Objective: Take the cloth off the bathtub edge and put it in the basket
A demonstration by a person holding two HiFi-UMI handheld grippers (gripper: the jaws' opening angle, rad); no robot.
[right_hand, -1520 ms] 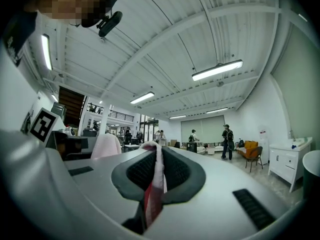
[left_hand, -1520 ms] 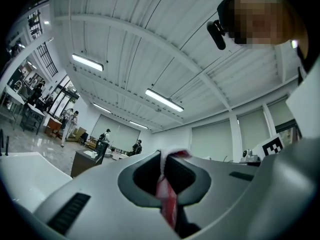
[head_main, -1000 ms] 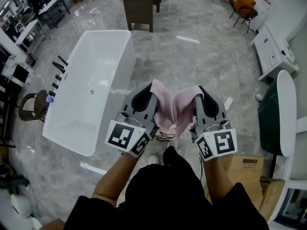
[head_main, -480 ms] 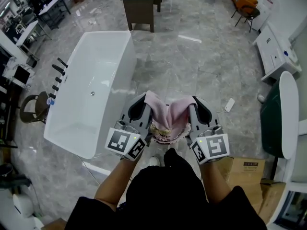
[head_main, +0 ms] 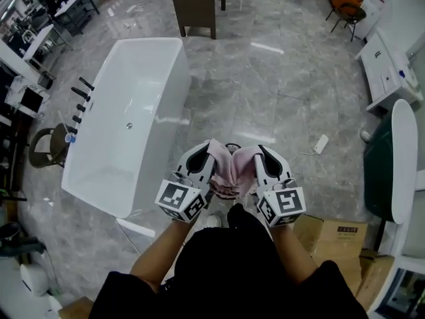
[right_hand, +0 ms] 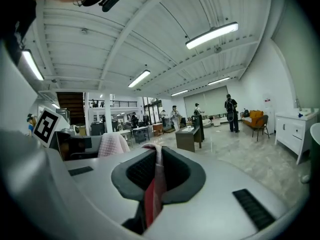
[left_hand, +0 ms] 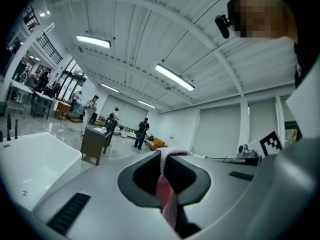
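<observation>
A pink cloth (head_main: 232, 168) hangs bunched between my two grippers, low in front of the person. My left gripper (head_main: 213, 149) is shut on the cloth's left end, and a pink fold (left_hand: 167, 189) shows pinched between its jaws. My right gripper (head_main: 255, 153) is shut on the other end, where a strip of cloth (right_hand: 154, 184) runs through the jaws. Beneath the cloth a bit of the basket's patterned rim (head_main: 224, 191) peeks out; the rest of it is hidden. The white bathtub (head_main: 126, 118) stands on the left, apart from the grippers.
Black tap fittings (head_main: 80, 98) line the tub's left edge. A dark desk (head_main: 199, 2) stands at the back, cardboard boxes (head_main: 335, 234) lie at the right front, and a power strip (head_main: 320, 143) lies on the marble floor. A white round table (head_main: 402, 158) is at the right.
Both grippers have sunk with the cloth and drawn closer together and nearer the person. The cloth now hangs lower and covers more of the basket.
</observation>
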